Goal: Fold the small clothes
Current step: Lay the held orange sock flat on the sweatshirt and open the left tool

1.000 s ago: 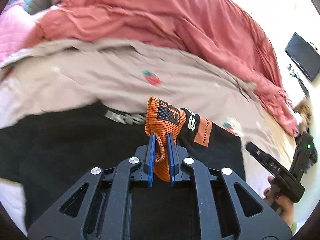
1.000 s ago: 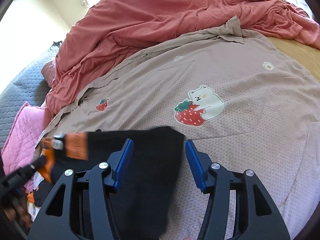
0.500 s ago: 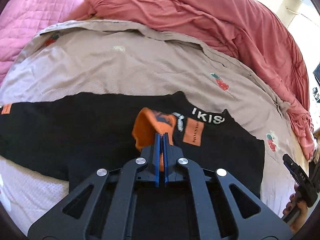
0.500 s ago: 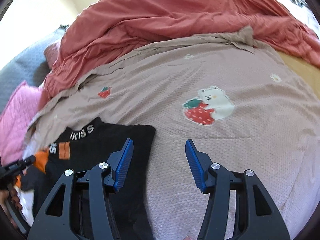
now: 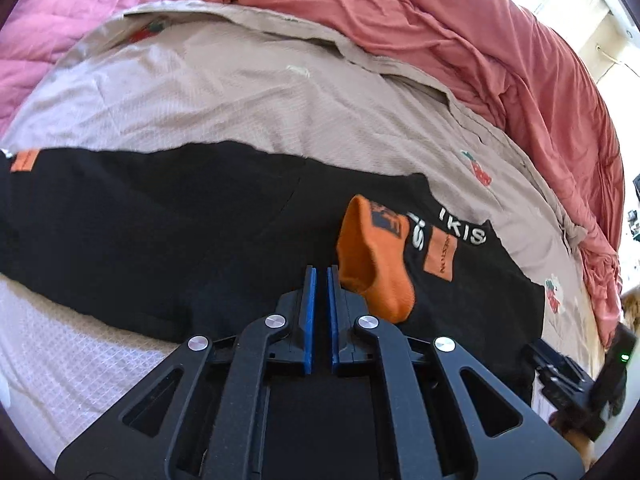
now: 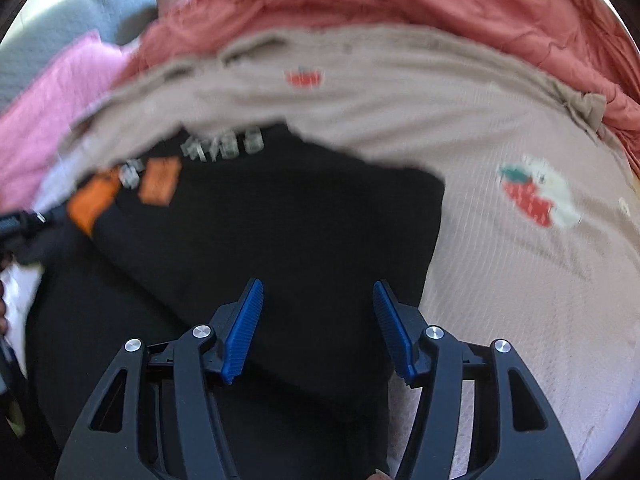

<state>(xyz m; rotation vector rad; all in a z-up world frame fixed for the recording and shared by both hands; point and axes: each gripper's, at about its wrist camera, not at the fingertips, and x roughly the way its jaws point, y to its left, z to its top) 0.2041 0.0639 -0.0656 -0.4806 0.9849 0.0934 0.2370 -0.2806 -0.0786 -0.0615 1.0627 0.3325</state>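
Note:
A black garment with white lettering and an orange patch lies spread on the beige sheet. Its orange cuff rests on the black cloth just right of my left gripper, whose blue pads stand a narrow gap apart with nothing between them. In the right wrist view the same garment lies folded under my right gripper, which is open above the cloth near its right edge. The orange cuff shows at the left there.
A beige sheet with strawberry prints covers the bed. A rumpled red blanket lies along the far side and a pink quilt at the far left. The right gripper's body shows at the left view's lower right.
My left gripper has let go of the orange cuff, which now lies on the garment beside it. The right gripper has moved left over the black cloth.

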